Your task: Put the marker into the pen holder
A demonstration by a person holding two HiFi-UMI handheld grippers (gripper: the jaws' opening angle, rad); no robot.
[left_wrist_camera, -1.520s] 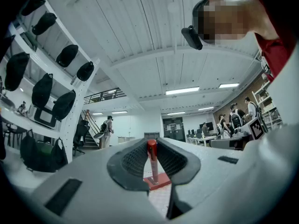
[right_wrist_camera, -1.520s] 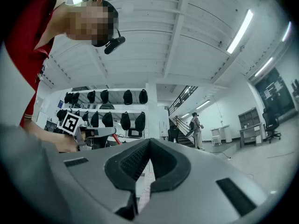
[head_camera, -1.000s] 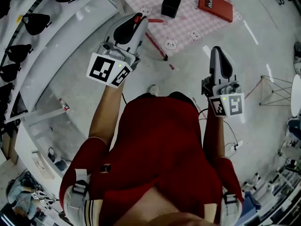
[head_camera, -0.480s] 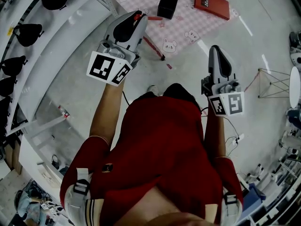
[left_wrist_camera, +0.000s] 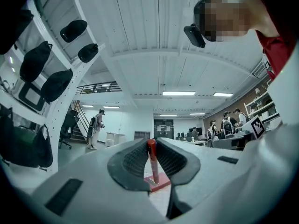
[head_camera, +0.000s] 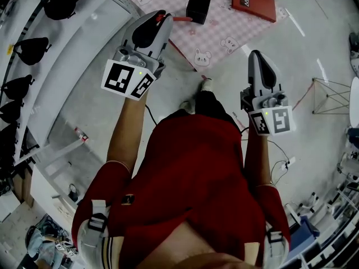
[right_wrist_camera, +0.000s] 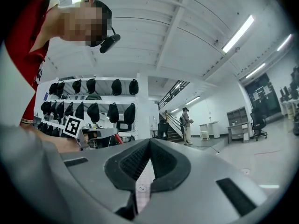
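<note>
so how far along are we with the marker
Done: the marker is picked up, clamped in the left tool. In hand: it is held in the air, not yet in the black pen holder on the checkered cloth. Left: dropping it into the holder. The right tool is shut and empty.

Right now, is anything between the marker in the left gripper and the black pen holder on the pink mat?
Nothing visible. The left gripper is shut on the marker, whose free end points at the pen holder with only bare checked mat between them. The red box lies farther right, clear of that line.
</note>
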